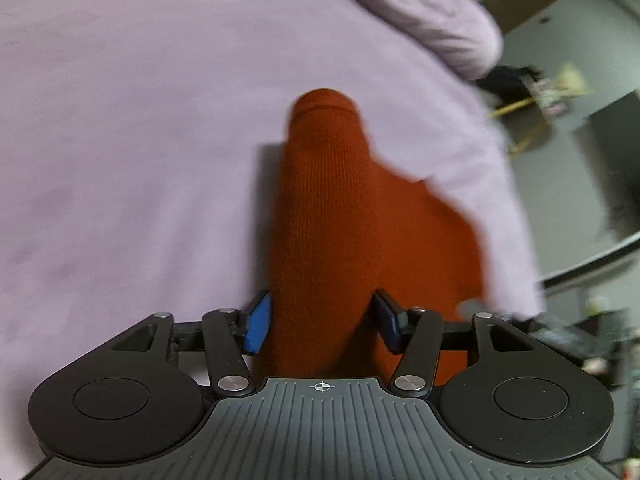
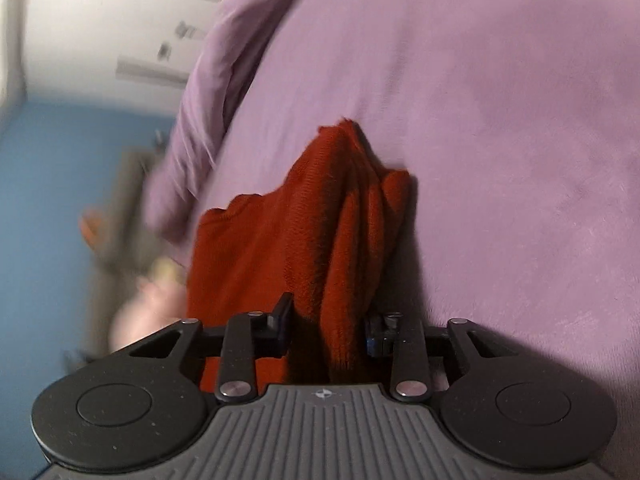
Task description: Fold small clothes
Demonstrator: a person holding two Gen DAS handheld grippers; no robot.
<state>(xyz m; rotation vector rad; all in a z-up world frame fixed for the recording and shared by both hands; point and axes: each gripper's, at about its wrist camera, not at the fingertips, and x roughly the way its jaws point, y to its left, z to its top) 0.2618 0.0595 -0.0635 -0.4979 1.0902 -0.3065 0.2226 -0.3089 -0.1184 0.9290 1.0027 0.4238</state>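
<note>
A rust-red knitted garment (image 1: 324, 200) lies stretched over the lilac bed sheet (image 1: 140, 140), with a rounded cuff-like end pointing away. My left gripper (image 1: 322, 322) is shut on its near end, and the fabric fills the gap between the blue pads (image 1: 259, 322). In the right wrist view the same garment (image 2: 280, 248) is bunched into folds that rise from the sheet (image 2: 500, 140). My right gripper (image 2: 328, 328) is shut on that bunch. The cloth hides most of both inner pad faces. Both pictures are blurred.
A bunched lilac cover (image 1: 440, 12) lies at the bed's far right corner, also seen as the cover (image 2: 208, 100) on the left. Beyond the bed edge are grey furniture (image 1: 592, 200) and a blue surface (image 2: 48, 200) with blurred clutter.
</note>
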